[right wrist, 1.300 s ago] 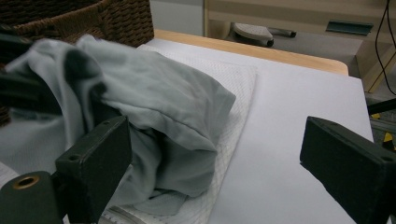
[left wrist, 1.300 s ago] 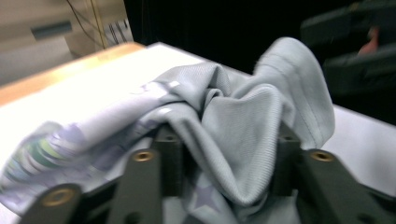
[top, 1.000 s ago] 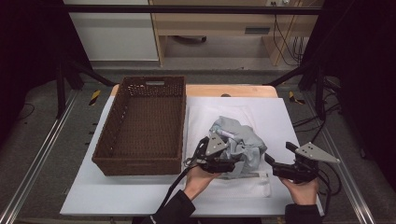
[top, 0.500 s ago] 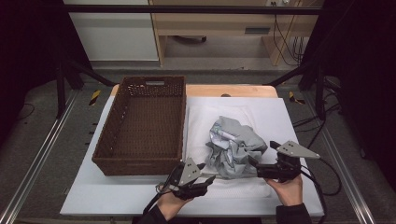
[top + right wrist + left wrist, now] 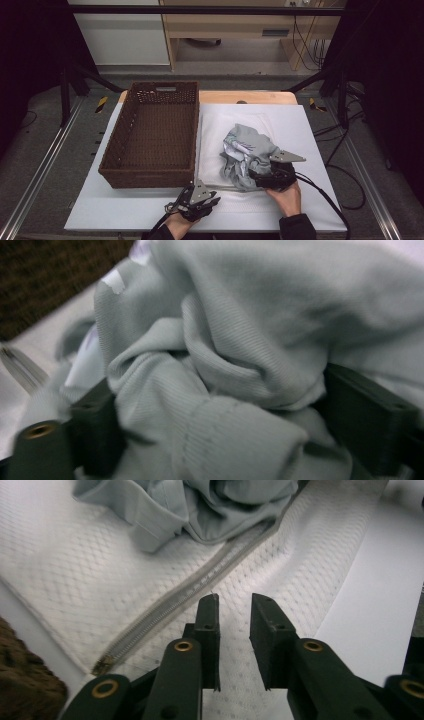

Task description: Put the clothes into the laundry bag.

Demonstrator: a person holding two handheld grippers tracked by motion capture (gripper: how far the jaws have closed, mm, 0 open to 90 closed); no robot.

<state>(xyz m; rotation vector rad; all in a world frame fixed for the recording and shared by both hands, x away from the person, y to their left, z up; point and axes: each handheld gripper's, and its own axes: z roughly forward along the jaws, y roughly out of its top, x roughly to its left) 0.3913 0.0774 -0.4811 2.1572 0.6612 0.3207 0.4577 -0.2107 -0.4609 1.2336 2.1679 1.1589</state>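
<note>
on the white mat [image 5: 320,130], right gripper [image 5: 267,176] bites the grey garment [image 5: 247,152]; left gripper [image 5: 200,200] gapes empty; loose folds may slip.

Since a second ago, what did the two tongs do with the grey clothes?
The left tongs let go of the grey garment and pulled back to the table's near edge, now open over the white mesh bag. The right tongs pushed into the garment, which now bunches between its jaws. The wicker basket and the bag stayed put.
</note>
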